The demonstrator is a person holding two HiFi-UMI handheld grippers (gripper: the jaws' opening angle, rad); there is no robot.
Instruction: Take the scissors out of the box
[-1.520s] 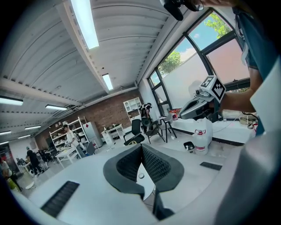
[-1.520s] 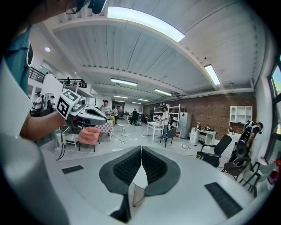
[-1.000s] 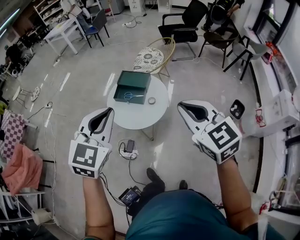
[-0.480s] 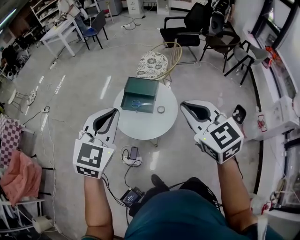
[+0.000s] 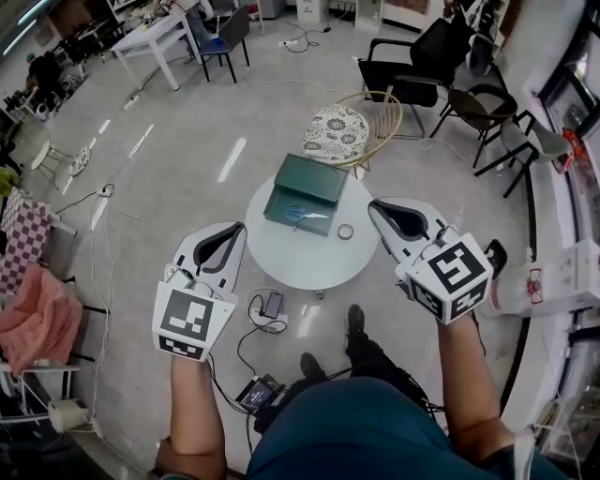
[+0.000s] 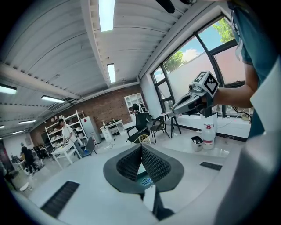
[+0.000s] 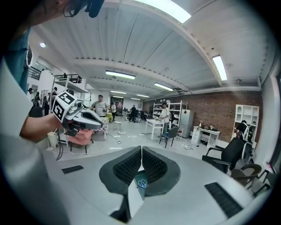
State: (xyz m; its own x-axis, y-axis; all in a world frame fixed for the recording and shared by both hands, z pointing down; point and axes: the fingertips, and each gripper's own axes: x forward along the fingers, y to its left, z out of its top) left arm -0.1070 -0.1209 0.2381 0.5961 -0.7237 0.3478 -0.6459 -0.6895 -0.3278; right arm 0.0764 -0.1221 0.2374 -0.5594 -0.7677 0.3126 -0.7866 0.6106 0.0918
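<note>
Holding left gripper and right gripper closed, empty, at table's near edge. Probably poised for reaching: scissors lying untouched in box farther off.

Grey glossy floor; wicker chair; black chairs; brick wall; tall windows; ceiling strip lights, apparently fluorescent.

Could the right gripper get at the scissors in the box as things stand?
Probably yes: the box is open, the scissors lie uncovered, and nothing stands between them and the right gripper. Its jaws are together, so they must open first.
</note>
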